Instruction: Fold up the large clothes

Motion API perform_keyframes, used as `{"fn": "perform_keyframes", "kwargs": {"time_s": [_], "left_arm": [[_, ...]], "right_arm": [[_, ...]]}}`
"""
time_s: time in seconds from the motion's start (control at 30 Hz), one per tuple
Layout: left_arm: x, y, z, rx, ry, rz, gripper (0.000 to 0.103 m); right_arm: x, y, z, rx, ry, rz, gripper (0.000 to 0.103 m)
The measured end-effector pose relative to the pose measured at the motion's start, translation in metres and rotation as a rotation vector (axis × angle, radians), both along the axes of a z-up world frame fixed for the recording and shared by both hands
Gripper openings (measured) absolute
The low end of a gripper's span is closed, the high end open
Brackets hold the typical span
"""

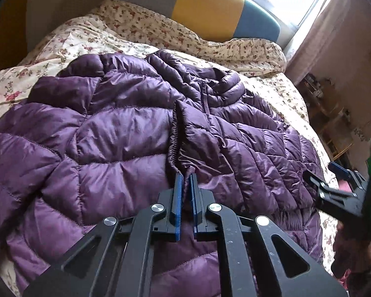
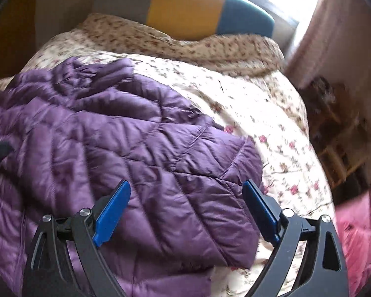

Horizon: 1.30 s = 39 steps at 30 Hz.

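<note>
A purple quilted puffer jacket (image 1: 126, 133) lies spread on the floral bed cover, one sleeve folded across its front with the elastic cuff (image 1: 178, 148) near the middle. My left gripper (image 1: 186, 177) is shut on the cuff end of that sleeve. My right gripper (image 2: 185, 190) is open and empty, its jaws wide apart just above the jacket's right part (image 2: 141, 148). The right gripper also shows at the right edge of the left wrist view (image 1: 334, 180).
The floral quilt (image 1: 267, 84) covers the bed, bare to the right of the jacket (image 2: 259, 113). A grey, yellow and blue headboard (image 1: 205, 7) stands at the back. A curtain (image 1: 334, 24) and cluttered shelves (image 1: 329, 113) lie right; something pink (image 2: 358, 235) sits at the bed's right edge.
</note>
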State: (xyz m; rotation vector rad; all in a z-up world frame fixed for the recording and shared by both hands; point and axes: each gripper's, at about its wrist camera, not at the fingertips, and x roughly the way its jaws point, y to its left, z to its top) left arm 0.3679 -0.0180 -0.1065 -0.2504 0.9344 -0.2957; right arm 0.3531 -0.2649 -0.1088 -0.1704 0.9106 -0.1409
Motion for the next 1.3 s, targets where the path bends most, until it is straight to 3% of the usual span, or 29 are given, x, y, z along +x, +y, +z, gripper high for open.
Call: {"fn": "perform_keyframes", "kwargs": {"time_s": [0.2, 0.47, 0.5, 0.6, 0.7, 0.9, 1.0, 1.07, 1.13, 1.3], "left_arm": [[-0.009, 0.02, -0.003, 0.022, -0.021, 0.03, 0.002], [-0.019, 0.036, -0.01, 0.045, -0.016, 0.062, 0.004], [-0.022, 0.037, -0.008, 0.056, -0.026, 0.071, 0.009], [-0.035, 0.043, 0.005, 0.059, -0.089, 0.119, 0.055], [-0.039, 0.042, 0.018, 0.062, -0.126, 0.129, 0.056], [-0.021, 0.004, 0.027, 0.077, -0.143, 0.026, 0.05], [-0.002, -0.014, 0.012, 0.105, -0.098, -0.001, 0.045], [0.011, -0.016, -0.006, 0.164, -0.052, 0.028, 0.045], [0.016, -0.007, -0.024, 0.115, -0.007, 0.043, 0.045], [0.013, -0.001, -0.035, 0.083, -0.038, 0.051, 0.044]], "right_arm": [[0.018, 0.003, -0.021, 0.115, 0.032, -0.036, 0.091], [0.025, 0.024, -0.048, 0.114, 0.024, -0.019, 0.095], [0.025, 0.023, -0.05, 0.119, 0.021, -0.017, 0.095], [0.028, 0.022, -0.052, 0.131, 0.023, -0.014, 0.095], [0.027, 0.023, -0.053, 0.122, 0.018, -0.014, 0.095], [0.026, 0.025, -0.054, 0.111, 0.01, -0.019, 0.095], [0.026, 0.026, -0.054, 0.111, 0.009, -0.02, 0.095], [0.026, 0.026, -0.054, 0.109, 0.008, -0.02, 0.095], [0.025, 0.026, -0.055, 0.106, 0.005, -0.021, 0.095], [0.026, 0.026, -0.055, 0.105, 0.005, -0.021, 0.096]]}}
